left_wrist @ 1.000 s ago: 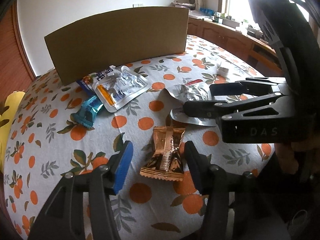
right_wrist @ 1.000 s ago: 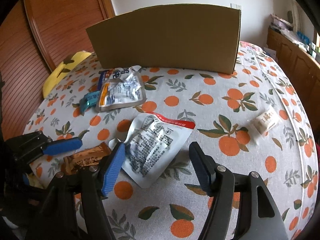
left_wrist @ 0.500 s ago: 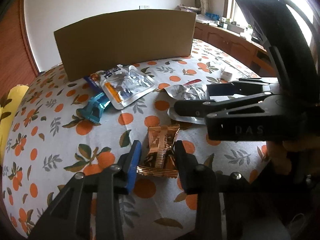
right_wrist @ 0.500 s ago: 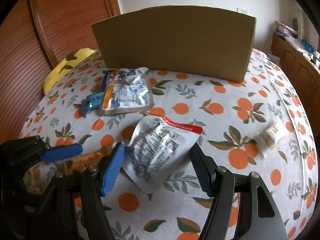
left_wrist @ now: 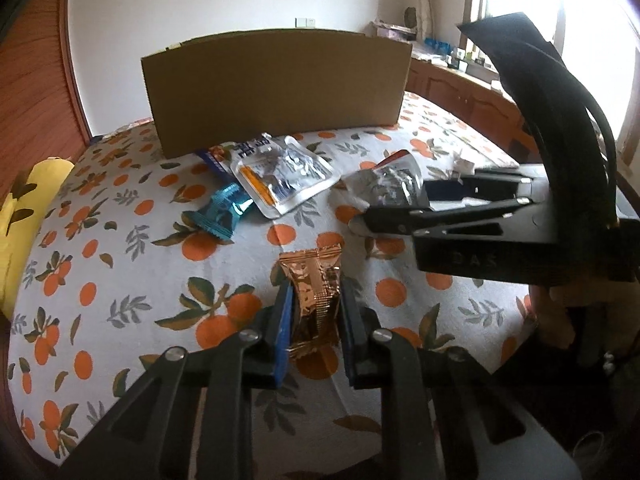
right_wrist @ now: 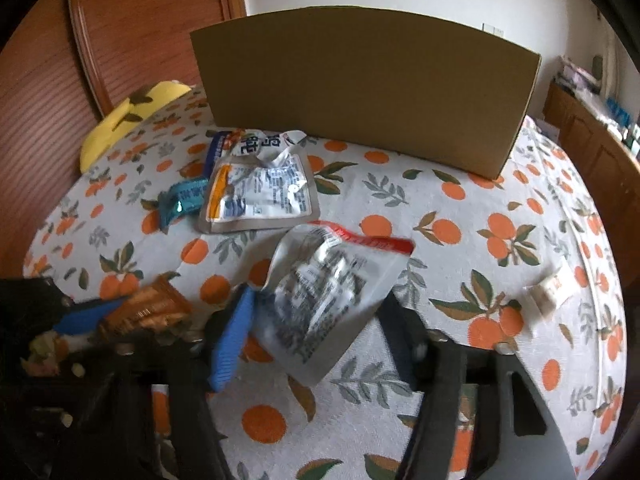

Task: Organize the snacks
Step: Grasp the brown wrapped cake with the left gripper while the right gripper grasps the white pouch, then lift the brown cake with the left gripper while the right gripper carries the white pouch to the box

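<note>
The desk (right_wrist: 460,216) carries an orange-print cloth. At its far side stands a cardboard box (right_wrist: 360,88), with a yellow cushion (right_wrist: 124,120) at far left. Near the box lies a silver pouch (right_wrist: 256,196), with a teal wrapper (right_wrist: 180,200) just left of it. A white pouch (right_wrist: 324,296) with a red edge lies between the fingers of the right tongs (right_wrist: 316,332), which stand wide. The left tongs (left_wrist: 314,320) are narrow and clamp a copper snack (left_wrist: 316,296). A small white packet (right_wrist: 548,292) lies at the right, well apart.
</note>
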`<move>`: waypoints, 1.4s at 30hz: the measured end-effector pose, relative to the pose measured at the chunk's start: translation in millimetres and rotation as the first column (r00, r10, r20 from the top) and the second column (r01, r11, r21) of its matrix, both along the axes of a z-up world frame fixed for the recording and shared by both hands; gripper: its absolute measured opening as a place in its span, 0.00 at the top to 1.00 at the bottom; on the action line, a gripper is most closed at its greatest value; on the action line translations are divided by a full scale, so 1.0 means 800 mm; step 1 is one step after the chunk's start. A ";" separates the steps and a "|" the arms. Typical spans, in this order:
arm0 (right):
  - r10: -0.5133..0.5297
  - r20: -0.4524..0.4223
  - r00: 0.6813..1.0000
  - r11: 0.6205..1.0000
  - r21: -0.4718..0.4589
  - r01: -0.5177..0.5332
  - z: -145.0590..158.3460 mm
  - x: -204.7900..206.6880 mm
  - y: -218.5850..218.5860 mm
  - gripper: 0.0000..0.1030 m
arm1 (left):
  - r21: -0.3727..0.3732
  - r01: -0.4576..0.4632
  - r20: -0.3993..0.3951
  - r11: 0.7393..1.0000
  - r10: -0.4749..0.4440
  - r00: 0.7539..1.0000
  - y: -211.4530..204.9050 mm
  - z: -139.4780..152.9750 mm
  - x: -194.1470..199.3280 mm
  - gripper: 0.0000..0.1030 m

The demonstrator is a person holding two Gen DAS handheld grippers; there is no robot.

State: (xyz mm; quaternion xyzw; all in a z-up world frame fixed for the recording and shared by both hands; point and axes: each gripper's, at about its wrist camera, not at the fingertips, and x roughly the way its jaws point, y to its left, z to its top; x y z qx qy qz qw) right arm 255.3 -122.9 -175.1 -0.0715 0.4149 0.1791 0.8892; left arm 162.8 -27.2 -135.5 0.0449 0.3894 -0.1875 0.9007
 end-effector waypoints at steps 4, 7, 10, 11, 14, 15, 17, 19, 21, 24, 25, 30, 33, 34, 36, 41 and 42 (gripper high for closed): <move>0.000 -0.008 1.000 0.999 0.048 0.000 0.004 -0.003 -0.009 0.66 | -0.016 -0.003 0.005 1.000 0.004 1.000 0.002 0.004 -0.002 0.82; 0.005 -0.011 1.000 0.997 0.075 -0.004 0.006 -0.007 -0.013 0.68 | -0.019 -0.003 0.007 1.000 0.003 1.000 0.003 0.005 -0.001 0.82; 0.007 -0.011 1.000 0.996 0.090 -0.006 0.006 -0.010 -0.016 0.69 | -0.023 -0.005 0.007 1.000 0.005 1.000 0.004 0.005 -0.001 0.82; 0.008 -0.008 1.000 0.996 0.092 -0.007 0.007 -0.011 -0.018 0.69 | -0.023 -0.006 0.007 1.000 0.006 1.000 0.003 0.006 0.000 0.82; 0.018 -0.003 1.000 0.993 0.115 -0.017 0.011 -0.016 -0.019 0.74 | -0.029 -0.009 0.007 1.000 0.009 1.000 0.005 0.007 0.000 0.82; 0.021 0.000 1.000 0.992 0.125 -0.021 0.013 -0.019 -0.020 0.76 | -0.031 -0.010 0.010 0.999 0.011 1.000 0.005 0.008 0.000 0.82; 0.027 0.004 1.000 0.990 0.140 -0.027 0.016 -0.021 -0.021 0.88 | -0.033 -0.012 0.010 0.999 0.013 1.000 0.007 0.008 0.001 0.82; 0.026 0.007 1.000 0.990 0.141 -0.027 0.018 -0.021 -0.021 0.89 | -0.034 -0.012 0.009 0.999 0.013 1.000 0.006 0.008 0.001 0.82; 0.026 0.005 1.000 0.989 0.148 -0.026 0.018 -0.021 -0.022 0.90 | -0.034 -0.012 0.011 0.999 0.012 1.000 0.007 0.008 0.001 0.82; 0.028 0.012 1.000 0.985 0.168 -0.030 0.021 -0.023 -0.025 0.94 | -0.039 -0.014 0.016 0.999 0.014 1.000 0.009 0.010 0.001 0.82; 0.027 0.018 0.999 0.985 0.168 -0.029 0.022 -0.025 -0.026 0.95 | -0.043 -0.016 0.019 0.999 0.017 1.000 0.009 0.011 0.001 0.82; 0.021 0.034 0.999 0.985 0.169 -0.026 0.027 -0.030 -0.031 0.96 | -0.057 -0.025 0.034 0.998 0.027 0.999 0.012 0.015 0.001 0.82; 0.018 0.039 0.999 0.985 0.173 -0.024 0.028 -0.032 -0.034 0.96 | -0.067 -0.032 0.050 0.997 0.035 0.998 0.014 0.021 -0.001 0.82; 0.018 0.040 0.999 0.984 0.176 -0.025 0.029 -0.032 -0.035 0.96 | -0.071 -0.034 0.055 0.997 0.038 0.998 0.015 0.024 -0.001 0.82; 0.017 0.048 0.999 0.983 0.182 -0.026 0.032 -0.033 -0.038 0.98 | -0.076 -0.036 0.063 0.996 0.041 0.997 0.016 0.027 -0.002 0.82; 0.013 0.061 0.998 0.981 0.194 -0.024 0.039 -0.036 -0.042 1.00 | -0.084 -0.040 0.079 0.996 0.047 0.996 0.017 0.035 0.000 0.82; 0.014 0.065 0.998 0.981 0.195 -0.026 0.040 -0.036 -0.042 1.00 | -0.084 -0.041 0.082 0.996 0.048 0.995 0.017 0.036 0.000 0.82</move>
